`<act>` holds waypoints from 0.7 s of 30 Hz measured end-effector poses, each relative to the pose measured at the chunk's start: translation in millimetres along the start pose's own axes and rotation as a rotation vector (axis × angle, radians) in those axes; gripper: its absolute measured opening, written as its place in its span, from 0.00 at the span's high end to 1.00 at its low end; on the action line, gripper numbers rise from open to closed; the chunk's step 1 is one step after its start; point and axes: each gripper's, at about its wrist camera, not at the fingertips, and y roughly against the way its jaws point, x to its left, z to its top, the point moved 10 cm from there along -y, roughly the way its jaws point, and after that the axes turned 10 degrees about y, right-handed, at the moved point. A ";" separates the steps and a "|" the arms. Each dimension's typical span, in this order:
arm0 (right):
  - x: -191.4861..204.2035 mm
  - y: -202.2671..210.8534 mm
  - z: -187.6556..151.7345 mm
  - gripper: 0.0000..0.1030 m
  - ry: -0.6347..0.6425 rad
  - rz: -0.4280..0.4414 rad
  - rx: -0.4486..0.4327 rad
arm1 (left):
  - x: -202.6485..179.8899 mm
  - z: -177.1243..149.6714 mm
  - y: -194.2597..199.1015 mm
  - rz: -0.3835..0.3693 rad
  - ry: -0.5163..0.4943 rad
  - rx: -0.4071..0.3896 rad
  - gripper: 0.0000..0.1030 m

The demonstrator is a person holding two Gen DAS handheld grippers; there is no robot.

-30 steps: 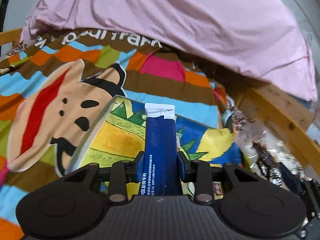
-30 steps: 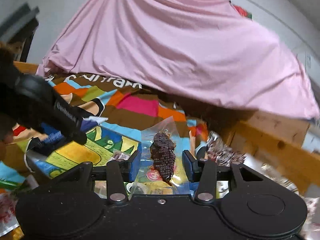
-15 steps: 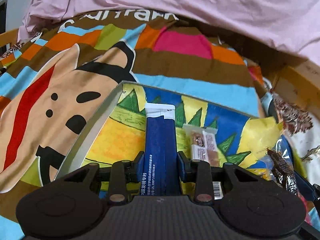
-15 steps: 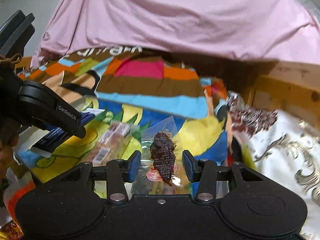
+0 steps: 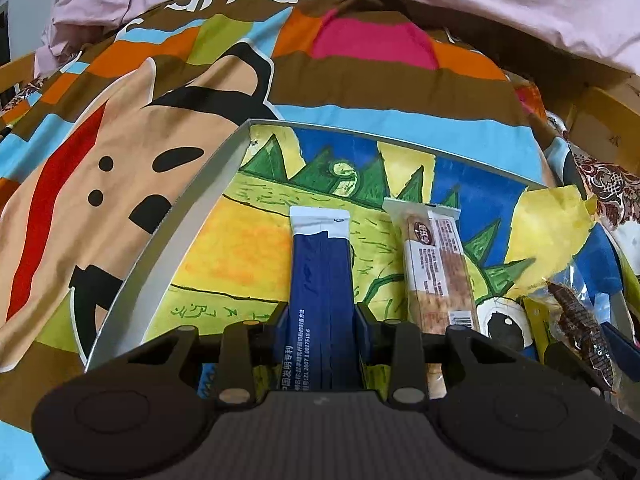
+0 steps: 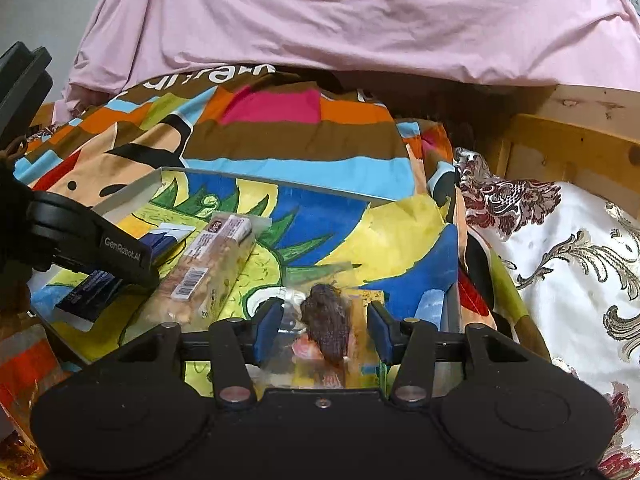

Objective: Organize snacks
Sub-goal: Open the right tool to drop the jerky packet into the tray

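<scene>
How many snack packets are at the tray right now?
3: the blue stick packet gripped in the left tool; the cereal bar lying in the tray; the clear packet between the right tool's opening jaws. Others may be hidden.

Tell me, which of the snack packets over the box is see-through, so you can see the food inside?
The clear packet between the right gripper's opening jaws: a dark brown piece shows through. The blue packet in the left gripper is opaque; the tan bar has a printed wrapper.

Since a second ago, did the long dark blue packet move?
Yes. The long dark blue packet, gripped in the left tongs, came down over the painted box, which now fills the view.
</scene>
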 end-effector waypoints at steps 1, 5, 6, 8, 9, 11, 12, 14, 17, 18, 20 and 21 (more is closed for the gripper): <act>-0.3 -0.1 0.1 0.47 -0.001 -0.001 0.001 | 0.9 -1.0 -1.3 0.004 0.001 0.007 0.62; -4.3 4.0 3.7 0.32 -0.012 -0.011 -0.015 | 4.6 -1.6 -0.2 0.001 0.020 0.009 0.50; -6.0 6.5 5.5 0.30 -0.017 -0.015 -0.021 | 5.9 -1.2 1.8 0.003 0.028 0.006 0.44; -10.9 16.1 11.7 0.23 -0.028 -0.033 -0.046 | 7.9 1.4 9.1 0.002 0.036 -0.021 0.38; -13.0 22.1 15.7 0.21 -0.030 -0.041 -0.060 | 8.3 3.4 15.2 -0.005 0.033 -0.041 0.34; -16.9 36.6 24.9 0.16 -0.034 -0.054 -0.093 | 9.2 7.3 28.8 -0.024 0.033 -0.083 0.24; -18.6 44.7 29.6 0.14 -0.038 -0.060 -0.112 | 9.9 9.4 37.2 -0.034 0.034 -0.110 0.19; -21.6 64.5 39.9 0.09 -0.050 -0.073 -0.151 | 12.3 13.8 56.9 -0.052 0.037 -0.165 0.14; -24.6 93.8 52.2 0.06 -0.060 -0.096 -0.199 | 19.0 20.2 85.3 -0.080 0.049 -0.222 0.08; -24.8 102.7 56.1 0.05 -0.062 -0.100 -0.214 | 20.9 22.1 94.2 -0.089 0.054 -0.234 0.06; -23.2 123.8 63.1 0.02 -0.055 -0.105 -0.247 | 26.3 24.8 113.1 -0.105 0.065 -0.262 0.04; -22.1 134.0 66.1 0.02 -0.049 -0.110 -0.262 | 29.6 25.8 124.2 -0.115 0.071 -0.277 0.03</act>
